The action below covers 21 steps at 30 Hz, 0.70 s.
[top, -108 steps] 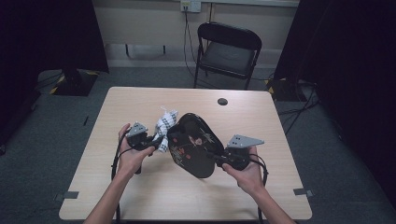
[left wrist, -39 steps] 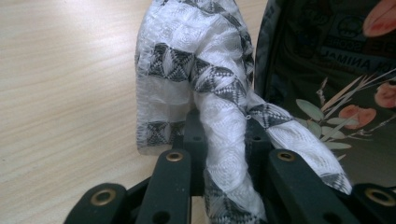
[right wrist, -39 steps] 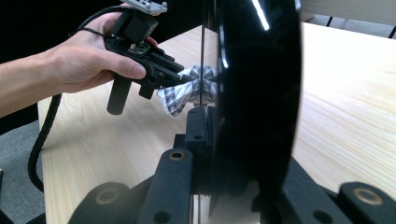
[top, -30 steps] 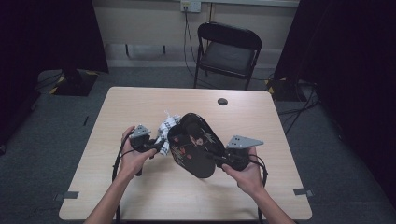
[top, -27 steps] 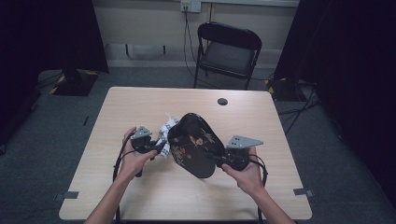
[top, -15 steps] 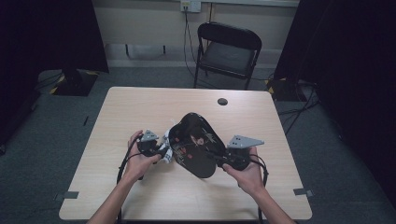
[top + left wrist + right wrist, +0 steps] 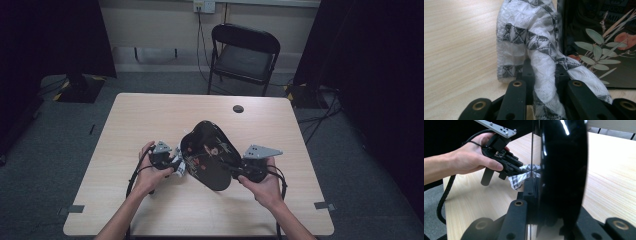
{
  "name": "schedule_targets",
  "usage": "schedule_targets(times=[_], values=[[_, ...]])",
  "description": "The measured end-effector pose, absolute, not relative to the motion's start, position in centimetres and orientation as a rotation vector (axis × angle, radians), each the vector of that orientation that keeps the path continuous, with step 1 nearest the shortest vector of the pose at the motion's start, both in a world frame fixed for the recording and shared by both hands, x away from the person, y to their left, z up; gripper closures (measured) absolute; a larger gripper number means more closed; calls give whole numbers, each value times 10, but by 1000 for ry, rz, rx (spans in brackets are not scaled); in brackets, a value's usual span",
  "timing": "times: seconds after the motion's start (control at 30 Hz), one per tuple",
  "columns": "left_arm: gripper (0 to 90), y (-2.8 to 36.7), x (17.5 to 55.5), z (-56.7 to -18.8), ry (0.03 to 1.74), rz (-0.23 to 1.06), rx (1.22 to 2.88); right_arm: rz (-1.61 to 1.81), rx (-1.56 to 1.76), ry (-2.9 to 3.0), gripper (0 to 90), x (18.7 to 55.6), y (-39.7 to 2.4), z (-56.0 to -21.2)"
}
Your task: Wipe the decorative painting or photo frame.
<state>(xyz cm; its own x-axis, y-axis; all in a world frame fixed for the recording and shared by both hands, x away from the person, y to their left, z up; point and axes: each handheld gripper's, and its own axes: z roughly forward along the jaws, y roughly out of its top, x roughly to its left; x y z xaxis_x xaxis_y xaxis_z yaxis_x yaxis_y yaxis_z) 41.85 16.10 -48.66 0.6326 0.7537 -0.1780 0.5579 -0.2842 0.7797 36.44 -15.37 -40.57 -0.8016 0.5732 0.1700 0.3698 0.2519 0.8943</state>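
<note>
place: recording studio or lab | walls: black curtains (image 7: 55,35) on both sides | furniture: one bare light-wood table (image 7: 150,115), a black folding chair (image 7: 242,55) beyond its far edge | floor: grey carpet (image 7: 45,150), tape marks, cables to a wall socket (image 7: 204,6)

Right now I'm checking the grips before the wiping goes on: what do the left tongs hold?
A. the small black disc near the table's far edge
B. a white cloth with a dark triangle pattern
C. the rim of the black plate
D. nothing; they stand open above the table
B: in the left gripper view the white patterned cloth runs down between the jaws of the left tongs, closed on it, beside the black plate.
</note>
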Motion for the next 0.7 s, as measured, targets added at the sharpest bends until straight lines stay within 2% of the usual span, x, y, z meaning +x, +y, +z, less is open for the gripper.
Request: schedule_targets(times=[0.07,0.23,0.5,0.7], values=[[767,163,420,-483,1030,290,1969,1580,889,2327,810,364,-154,-406],[767,173,420,-475,1066,278,1824,1582,888,2327,810,365,-154,-406],[767,163,418,-489,1056,248,1942,1580,889,2328,810,364,-153,-406],[766,164,420,-488,1058,245,1930,1580,889,2329,810,364,-153,-406]])
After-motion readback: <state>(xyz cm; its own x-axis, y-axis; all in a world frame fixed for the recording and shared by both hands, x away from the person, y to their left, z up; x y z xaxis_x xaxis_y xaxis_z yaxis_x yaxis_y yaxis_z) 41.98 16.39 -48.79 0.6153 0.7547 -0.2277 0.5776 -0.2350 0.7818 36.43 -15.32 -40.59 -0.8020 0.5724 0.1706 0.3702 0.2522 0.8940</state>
